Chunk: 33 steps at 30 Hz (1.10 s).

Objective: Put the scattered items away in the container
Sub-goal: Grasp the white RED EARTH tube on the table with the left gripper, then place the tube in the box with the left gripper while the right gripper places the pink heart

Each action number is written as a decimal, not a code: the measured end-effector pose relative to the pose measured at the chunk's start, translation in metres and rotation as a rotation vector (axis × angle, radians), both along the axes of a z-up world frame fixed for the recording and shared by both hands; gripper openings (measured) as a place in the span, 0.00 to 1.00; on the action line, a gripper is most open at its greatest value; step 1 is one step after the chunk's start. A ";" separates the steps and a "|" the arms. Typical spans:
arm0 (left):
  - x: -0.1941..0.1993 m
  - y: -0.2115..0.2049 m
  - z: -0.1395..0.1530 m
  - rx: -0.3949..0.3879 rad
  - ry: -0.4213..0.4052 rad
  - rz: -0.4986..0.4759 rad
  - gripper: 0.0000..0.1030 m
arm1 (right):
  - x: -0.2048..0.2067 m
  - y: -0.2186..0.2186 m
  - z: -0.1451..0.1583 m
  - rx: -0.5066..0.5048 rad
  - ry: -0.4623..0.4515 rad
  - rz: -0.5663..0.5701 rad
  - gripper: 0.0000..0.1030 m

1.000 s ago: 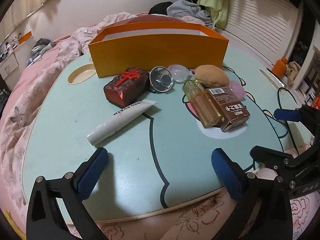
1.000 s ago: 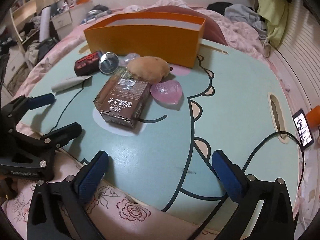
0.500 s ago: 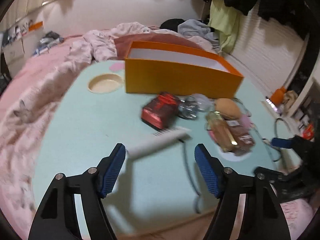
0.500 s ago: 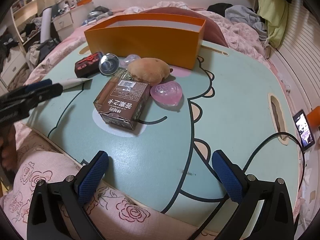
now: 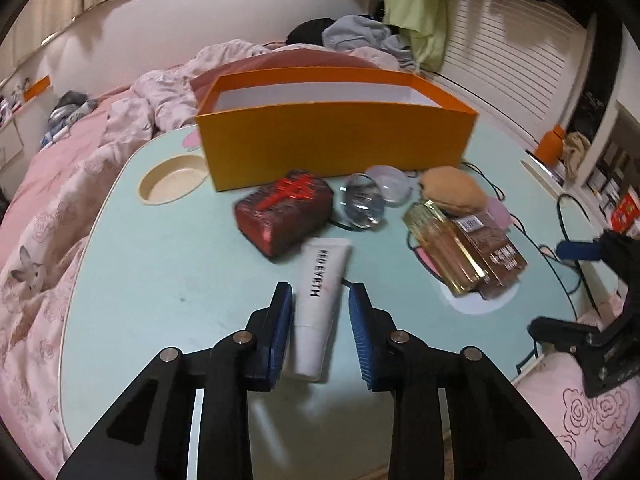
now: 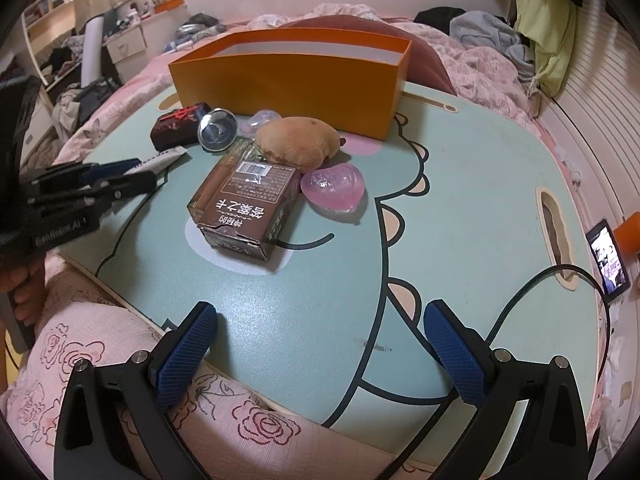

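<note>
Left wrist — tube [image 5: 318, 300] between jaws

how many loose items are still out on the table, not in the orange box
7. White tube, dark red box, round mirror, clear shell, tan plush, amber bottle beside the brown carton, pink heart. Smaller ones may be hidden.

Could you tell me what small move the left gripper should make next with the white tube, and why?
Probably finish closing, then lift. The left gripper has just been closing, and the white tube lies between its pads, though a gap still shows on the right side. The tube rests flat on the table, and the orange box behind stands open-topped, ready to receive it.
</note>
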<state>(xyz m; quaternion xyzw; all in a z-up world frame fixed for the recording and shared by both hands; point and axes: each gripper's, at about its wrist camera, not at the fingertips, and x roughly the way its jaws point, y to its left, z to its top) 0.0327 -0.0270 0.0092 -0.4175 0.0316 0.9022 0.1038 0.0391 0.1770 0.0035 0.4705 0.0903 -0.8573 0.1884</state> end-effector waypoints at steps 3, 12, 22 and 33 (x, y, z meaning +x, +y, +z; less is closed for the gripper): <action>0.001 0.003 0.000 0.010 0.009 0.000 0.22 | -0.003 0.011 0.005 -0.085 0.001 -0.026 0.94; 0.011 0.003 -0.004 0.008 0.069 0.045 0.22 | -0.040 0.039 0.012 -0.219 -0.011 -0.145 0.45; 0.011 0.002 -0.005 0.016 0.079 0.049 0.22 | -0.065 -0.008 0.008 -0.066 0.012 -0.006 0.45; 0.015 0.000 -0.004 0.021 0.085 0.047 0.21 | -0.056 -0.010 0.008 -0.015 0.104 -0.007 0.37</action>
